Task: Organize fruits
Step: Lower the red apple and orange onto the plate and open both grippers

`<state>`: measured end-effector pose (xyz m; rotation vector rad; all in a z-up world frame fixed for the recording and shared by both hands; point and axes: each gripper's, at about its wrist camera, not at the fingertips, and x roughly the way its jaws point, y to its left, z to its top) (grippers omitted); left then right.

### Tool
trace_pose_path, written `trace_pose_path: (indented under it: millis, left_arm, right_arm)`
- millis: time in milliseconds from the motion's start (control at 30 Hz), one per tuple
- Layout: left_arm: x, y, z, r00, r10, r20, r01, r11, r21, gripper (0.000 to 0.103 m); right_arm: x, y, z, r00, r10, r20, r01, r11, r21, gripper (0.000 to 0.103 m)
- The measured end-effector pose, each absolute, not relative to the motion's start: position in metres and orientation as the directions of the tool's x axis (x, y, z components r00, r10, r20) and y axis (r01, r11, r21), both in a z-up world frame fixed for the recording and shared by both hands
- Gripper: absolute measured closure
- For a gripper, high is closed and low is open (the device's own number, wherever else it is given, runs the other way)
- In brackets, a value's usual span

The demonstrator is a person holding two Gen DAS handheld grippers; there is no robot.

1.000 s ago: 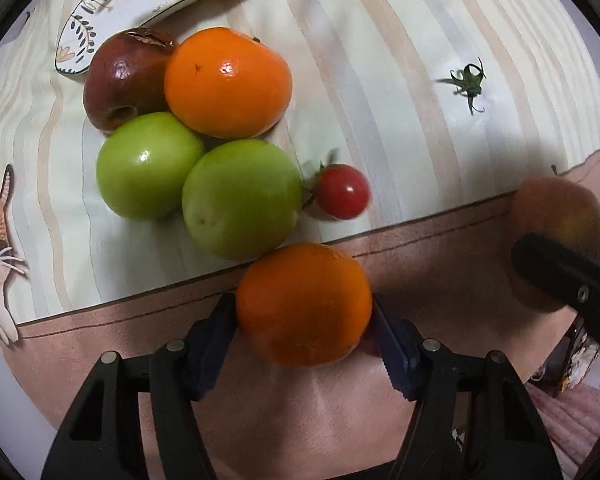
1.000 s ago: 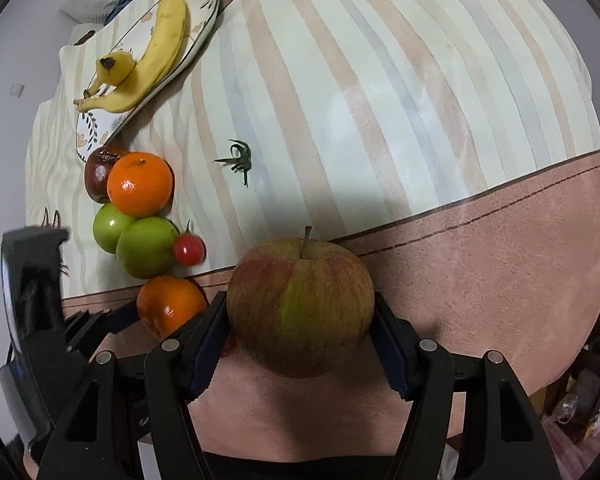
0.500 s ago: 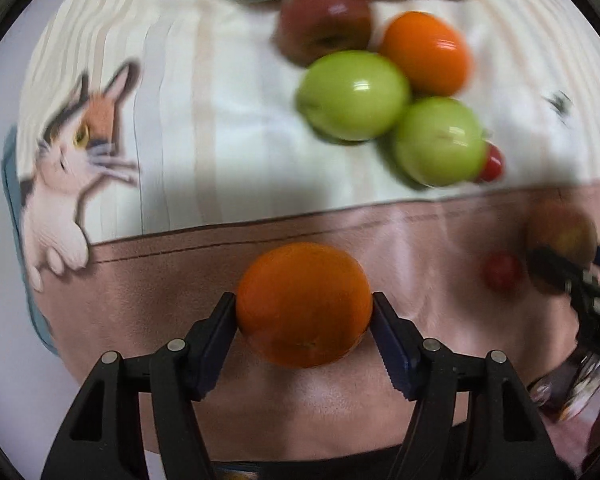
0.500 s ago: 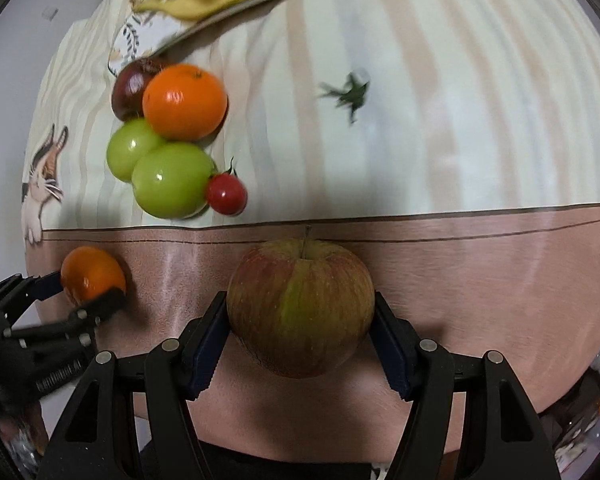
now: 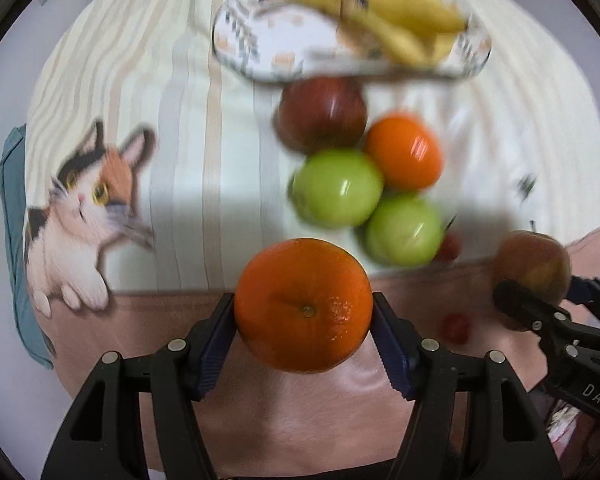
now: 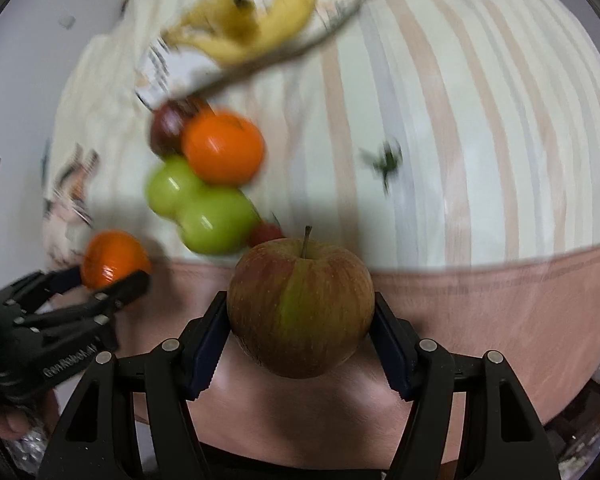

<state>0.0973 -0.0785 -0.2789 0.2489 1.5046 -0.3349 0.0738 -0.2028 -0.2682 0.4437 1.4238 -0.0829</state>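
Note:
My left gripper is shut on an orange, held above the brown band of the cloth. My right gripper is shut on a red-green apple with its stem up. Each held fruit also shows in the other view: the apple at the right, the orange at the left. On the striped cloth lie a dark red apple, a second orange, two green apples and a cherry tomato. A patterned plate holds bananas.
A second small tomato lies on the brown band of the cloth. A loose green tomato stem sits on the striped part. A cat print marks the cloth's left side. Clutter shows past the table's right edge.
Both grippers have lifted and shifted with their fruit still held. The fruit pile and the plate now sit farther off and nearer the middle of both views.

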Motion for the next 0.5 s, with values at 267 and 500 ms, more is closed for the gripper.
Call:
trace_pose_path:
  millis: [267,500]
  left_arm:
    - [0.192,-0.093,-0.225,0.106,-0.127,-0.986,0.324,0.942,-0.086,0.04]
    - [0.281,-0.126,-0.249,0.07,-0.116,-0.991,0.287,0.953,-0.091,0.04]
  right_arm:
    - [0.169,-0.24,-0.198,0.321,0.222,-0.921,0.331,0.885,0.329,0.034]
    - [0.286,-0.272,-0.201,0.302,0.236,-0.923,0.356,0.871,0.34,0.034]
